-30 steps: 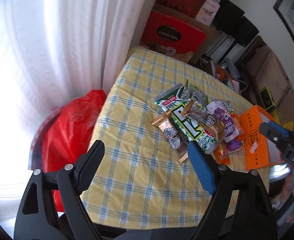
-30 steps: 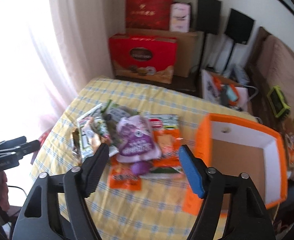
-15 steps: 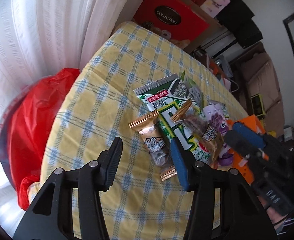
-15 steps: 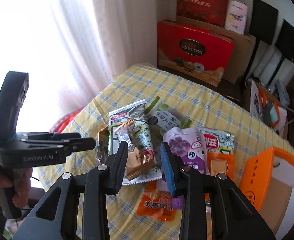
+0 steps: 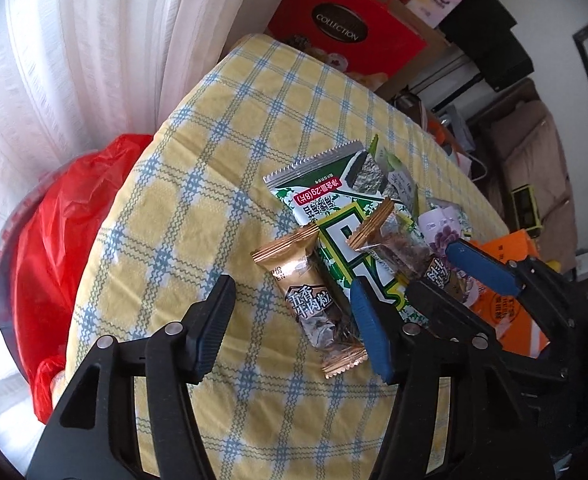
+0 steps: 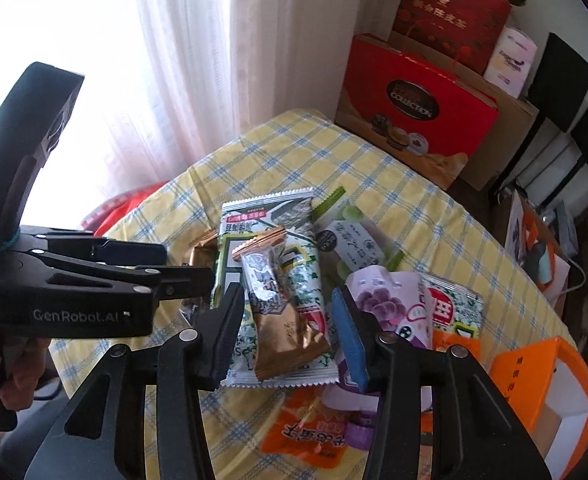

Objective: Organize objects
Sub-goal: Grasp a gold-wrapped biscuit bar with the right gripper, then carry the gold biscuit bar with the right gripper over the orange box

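A heap of snack packets lies on the yellow checked tablecloth (image 5: 222,184). My left gripper (image 5: 290,324) is open, its jaws either side of a gold packet (image 5: 310,296) lying at the heap's near edge. My right gripper (image 6: 286,328) is open, its jaws either side of a second gold packet (image 6: 286,312) that rests on a green seaweed packet (image 6: 270,220). The seaweed packet (image 5: 334,208) also shows in the left wrist view. A purple pouch (image 6: 390,300) lies just right of the right gripper. Each gripper shows in the other's view, the left (image 6: 174,268) and the right (image 5: 446,272).
An orange open box (image 6: 550,384) stands at the table's right end. Orange packets (image 6: 306,432) lie at the near edge. A red plastic bag (image 5: 58,224) sits beside the table on the left, by the white curtain. Red gift boxes (image 6: 418,100) stand behind the table.
Both grippers have moved down and in toward the heap. Each now straddles a gold packet. The jaws stand narrower than a second ago.
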`<action>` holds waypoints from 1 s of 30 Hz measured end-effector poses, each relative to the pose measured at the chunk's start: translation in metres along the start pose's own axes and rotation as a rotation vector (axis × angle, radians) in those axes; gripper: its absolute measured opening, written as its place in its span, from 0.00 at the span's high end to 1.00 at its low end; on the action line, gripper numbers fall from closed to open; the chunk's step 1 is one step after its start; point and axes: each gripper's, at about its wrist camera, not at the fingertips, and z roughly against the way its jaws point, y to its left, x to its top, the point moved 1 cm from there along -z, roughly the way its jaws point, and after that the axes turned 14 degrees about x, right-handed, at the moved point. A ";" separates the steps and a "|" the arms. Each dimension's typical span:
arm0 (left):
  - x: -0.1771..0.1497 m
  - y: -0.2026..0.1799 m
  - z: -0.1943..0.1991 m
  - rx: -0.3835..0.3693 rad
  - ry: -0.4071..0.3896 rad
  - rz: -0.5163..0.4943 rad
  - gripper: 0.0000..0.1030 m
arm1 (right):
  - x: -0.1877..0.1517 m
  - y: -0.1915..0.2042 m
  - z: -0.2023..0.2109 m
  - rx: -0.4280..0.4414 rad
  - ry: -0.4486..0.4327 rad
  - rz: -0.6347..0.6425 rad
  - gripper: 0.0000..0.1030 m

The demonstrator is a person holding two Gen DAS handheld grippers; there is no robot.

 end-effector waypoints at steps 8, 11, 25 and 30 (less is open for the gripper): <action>0.002 -0.003 -0.004 -0.017 0.013 -0.003 0.70 | -0.004 0.002 -0.009 -0.026 0.021 0.043 0.66; 0.004 -0.004 -0.003 -0.016 0.009 -0.021 0.76 | -0.005 0.000 -0.004 -0.016 0.001 0.027 0.70; -0.011 -0.008 0.040 0.021 -0.092 -0.098 0.81 | -0.022 -0.002 0.041 -0.028 -0.155 -0.083 0.78; -0.016 -0.021 0.063 0.029 -0.146 -0.145 0.81 | -0.035 -0.003 0.061 -0.063 -0.204 -0.125 0.78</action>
